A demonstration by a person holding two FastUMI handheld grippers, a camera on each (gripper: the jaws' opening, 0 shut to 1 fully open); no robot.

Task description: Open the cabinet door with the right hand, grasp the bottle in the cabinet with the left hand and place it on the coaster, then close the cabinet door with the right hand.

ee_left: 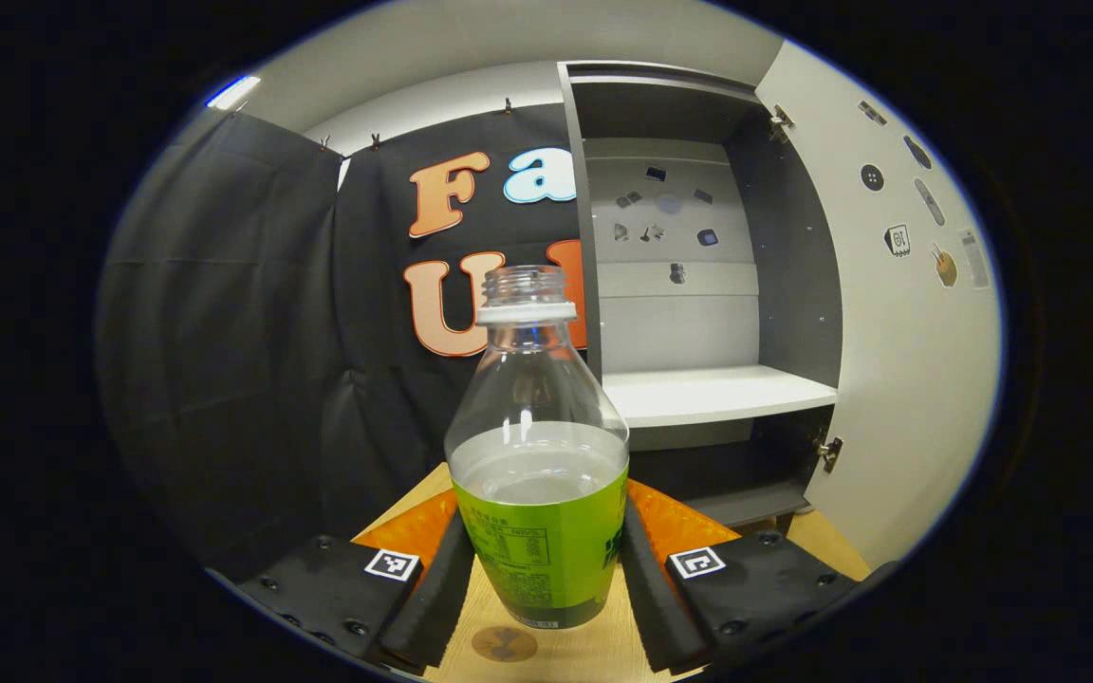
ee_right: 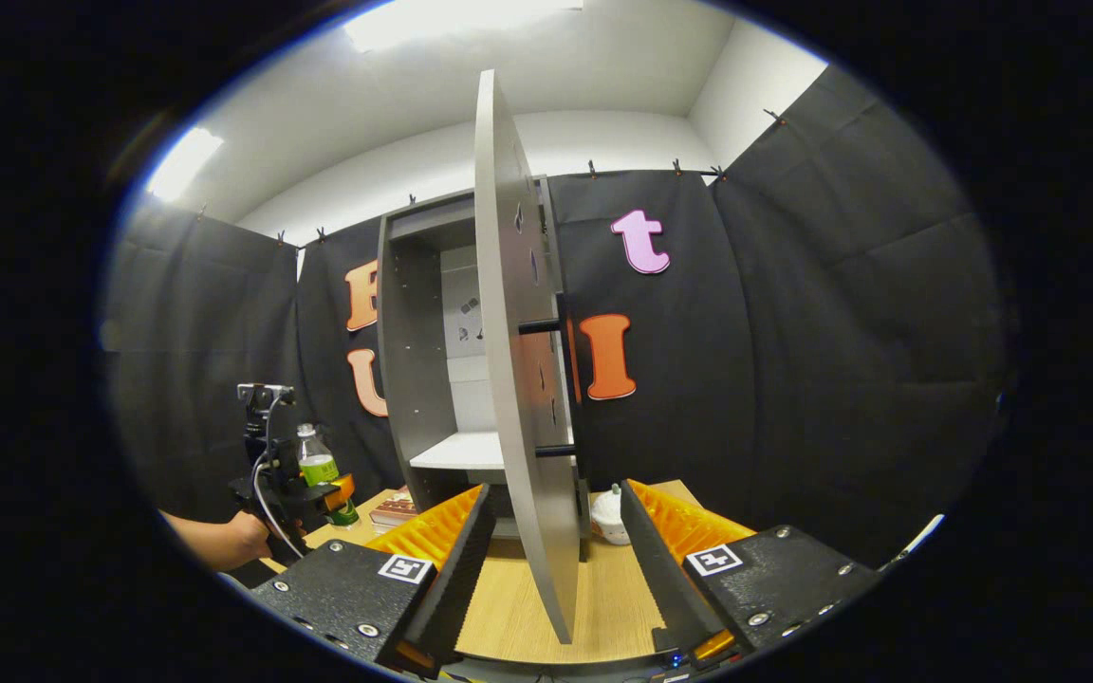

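**Left gripper view: bottle in my grip, coaster just below**

Left gripper view has the bottle at frame centre, clamped between my left gripper's two black pads, one on each side of the green label. It is clear plastic, uncapped, upright, with a white neck ring and liquid up to about the label's top edge. At the bottom centre, a round brown coaster lies on the wooden table, just in front of the bottle's base; whether the base touches the wood I cannot tell.

I judge the placing step is in hand: next I must bring the base over the coaster, set it down level, then let go.

Behind, at upper right, the cabinet stands open, its white shelf bare. In the right gripper view, my right gripper is spread wide, its fingers straddling the cabinet door's edge without pressing it.
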